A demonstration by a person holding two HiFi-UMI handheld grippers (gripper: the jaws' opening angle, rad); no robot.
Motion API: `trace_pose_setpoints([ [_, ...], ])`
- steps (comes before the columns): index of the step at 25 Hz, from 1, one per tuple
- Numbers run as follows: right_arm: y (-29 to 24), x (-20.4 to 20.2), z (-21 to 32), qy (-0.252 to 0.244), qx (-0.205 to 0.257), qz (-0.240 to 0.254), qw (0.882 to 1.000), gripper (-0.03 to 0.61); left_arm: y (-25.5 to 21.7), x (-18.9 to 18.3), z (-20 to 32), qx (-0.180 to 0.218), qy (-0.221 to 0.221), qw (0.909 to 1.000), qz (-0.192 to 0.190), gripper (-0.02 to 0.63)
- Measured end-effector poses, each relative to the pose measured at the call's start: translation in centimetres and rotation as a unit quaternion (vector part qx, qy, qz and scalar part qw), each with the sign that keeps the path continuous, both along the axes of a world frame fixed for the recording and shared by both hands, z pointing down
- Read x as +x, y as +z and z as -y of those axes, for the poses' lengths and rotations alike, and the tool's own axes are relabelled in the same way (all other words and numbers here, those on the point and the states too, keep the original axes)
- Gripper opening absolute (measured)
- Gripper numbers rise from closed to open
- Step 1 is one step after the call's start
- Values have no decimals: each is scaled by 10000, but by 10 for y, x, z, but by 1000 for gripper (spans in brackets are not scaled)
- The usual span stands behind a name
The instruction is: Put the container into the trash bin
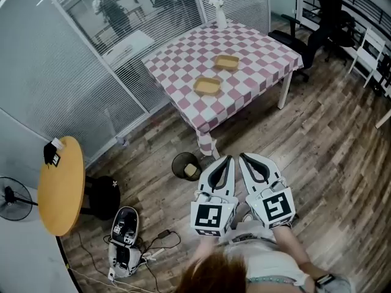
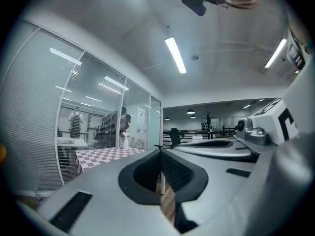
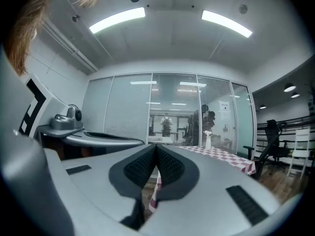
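Observation:
Two shallow tan containers (image 1: 226,61) (image 1: 207,85) lie on a table with a pink-and-white checked cloth (image 1: 183,66). A round black trash bin (image 1: 186,166) stands on the wood floor by the table's near corner, with something yellowish inside it. My left gripper (image 1: 229,159) and right gripper (image 1: 242,157) are held level side by side just right of the bin, well short of the table. Both are shut and empty. The left gripper (image 2: 160,151) shows its jaws pressed together in its own view, and so does the right gripper (image 3: 156,146).
A white bottle (image 1: 219,14) stands at the table's far edge. A glass partition (image 1: 91,72) runs along the left. A round yellow table (image 1: 61,185), a fan (image 1: 12,200), a black stool (image 1: 104,195) and a floor device with cables (image 1: 125,234) sit at the left. Office chairs (image 1: 317,35) stand beyond the table.

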State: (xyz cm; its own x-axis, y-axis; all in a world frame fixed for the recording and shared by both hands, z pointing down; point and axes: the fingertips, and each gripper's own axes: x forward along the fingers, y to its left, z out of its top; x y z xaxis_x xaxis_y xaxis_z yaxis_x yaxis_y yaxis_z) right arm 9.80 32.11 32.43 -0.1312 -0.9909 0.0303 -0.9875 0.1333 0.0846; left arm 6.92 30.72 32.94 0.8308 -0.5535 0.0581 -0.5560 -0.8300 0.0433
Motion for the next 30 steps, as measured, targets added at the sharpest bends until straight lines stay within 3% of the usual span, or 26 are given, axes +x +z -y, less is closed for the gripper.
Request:
trace_pose_setpoints([
  [13, 15, 15, 25, -215, -76, -26, 9997, -6, 12, 14, 24, -135, -117, 9998, -46, 5],
  [30, 20, 42, 217, 245, -239, 74, 9994, -6, 10, 56, 220, -94, 578, 9983, -44, 5],
])
